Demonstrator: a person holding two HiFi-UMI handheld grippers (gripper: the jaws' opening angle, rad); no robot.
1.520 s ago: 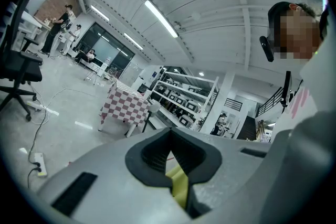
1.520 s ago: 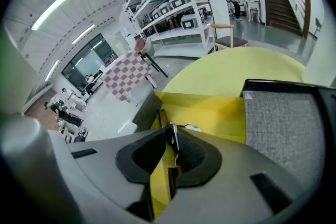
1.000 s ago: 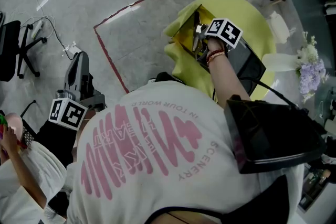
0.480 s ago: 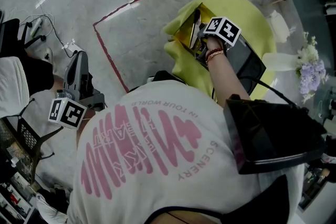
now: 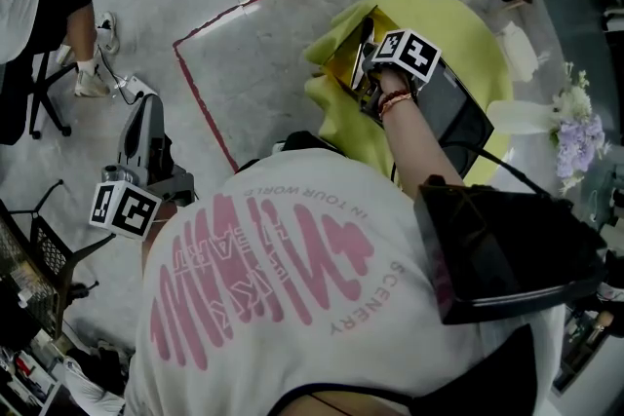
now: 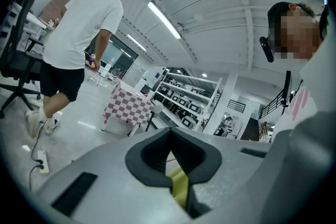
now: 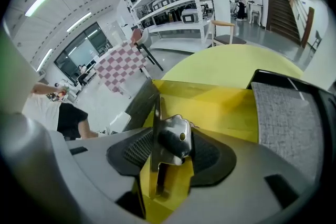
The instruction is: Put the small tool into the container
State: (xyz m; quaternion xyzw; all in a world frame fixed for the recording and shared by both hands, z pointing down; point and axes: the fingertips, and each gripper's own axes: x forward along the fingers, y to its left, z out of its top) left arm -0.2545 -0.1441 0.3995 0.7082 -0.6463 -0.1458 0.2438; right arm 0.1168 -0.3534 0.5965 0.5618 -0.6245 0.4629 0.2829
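Note:
On the round yellow table (image 5: pixel 478 34) an open yellow container (image 5: pixel 341 63) lies beside a black case. My right gripper (image 5: pixel 366 78) points steeply down into it. In the right gripper view, a small shiny metal tool (image 7: pixel 170 139) stands upright between the pads of my right gripper (image 7: pixel 168 152), over the yellow container floor (image 7: pixel 220 107). The jaws have just been opening, and a gap shows beside the tool. My left gripper (image 5: pixel 138 107) is held low at my left side over the floor. In its own view my left gripper (image 6: pixel 169 157) has the pad tips together with nothing in them.
A black case with grey foam lining (image 7: pixel 286 113) lies right of the container. A red tape line (image 5: pixel 200 102) marks the floor. A person in a white shirt (image 6: pixel 79 34) walks by an office chair (image 5: pixel 29 93). Flowers (image 5: pixel 575 127) stand at the right and a checkered table (image 6: pixel 126 107) further off.
The right gripper's marker cube edged slightly left over the container. A bystander crossed the floor at the left and now stands at the top left corner.

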